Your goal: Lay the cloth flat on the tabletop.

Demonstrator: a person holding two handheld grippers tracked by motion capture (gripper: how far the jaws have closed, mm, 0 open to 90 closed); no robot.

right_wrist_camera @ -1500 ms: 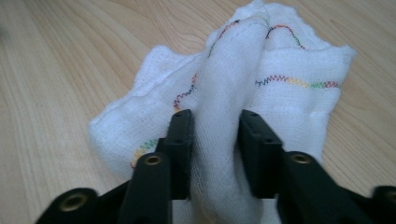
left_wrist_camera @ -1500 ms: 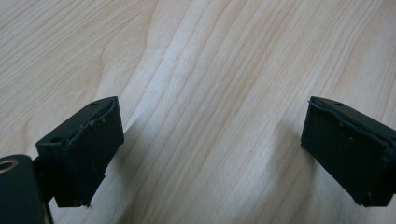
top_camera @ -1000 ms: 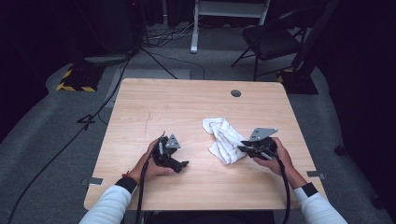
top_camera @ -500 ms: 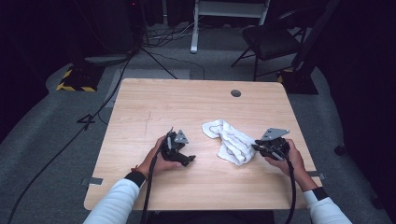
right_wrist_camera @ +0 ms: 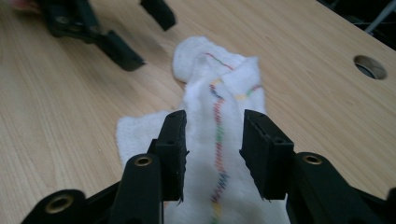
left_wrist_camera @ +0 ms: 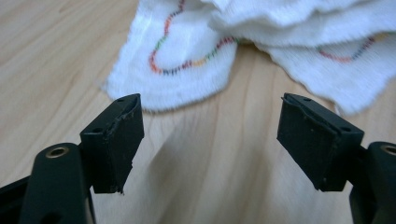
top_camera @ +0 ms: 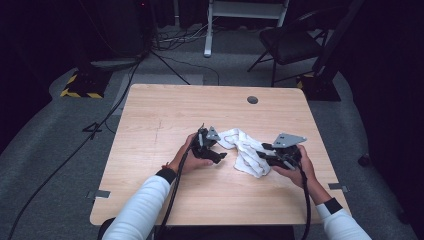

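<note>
My left gripper (top_camera: 212,149) has closed in on the towel (top_camera: 246,151), jaws released; my right gripper (right_wrist_camera: 212,148)—jaws around its fold—has dragged it rightward across the counter (top_camera: 160,115).

We take this for a studio or lab set up for recording, not a home. We see a plain wooden table (top_camera: 165,115) with a cable hole (top_camera: 252,99) standing alone on grey carpet (top_camera: 55,150), with darkness all around it. Black cables (top_camera: 100,125) run across the floor. A yellow-and-black hazard-striped base (top_camera: 80,92) sits to the far left, a white metal stand (top_camera: 245,10) at the back, and a dark chair (top_camera: 290,45) beside it.
</note>
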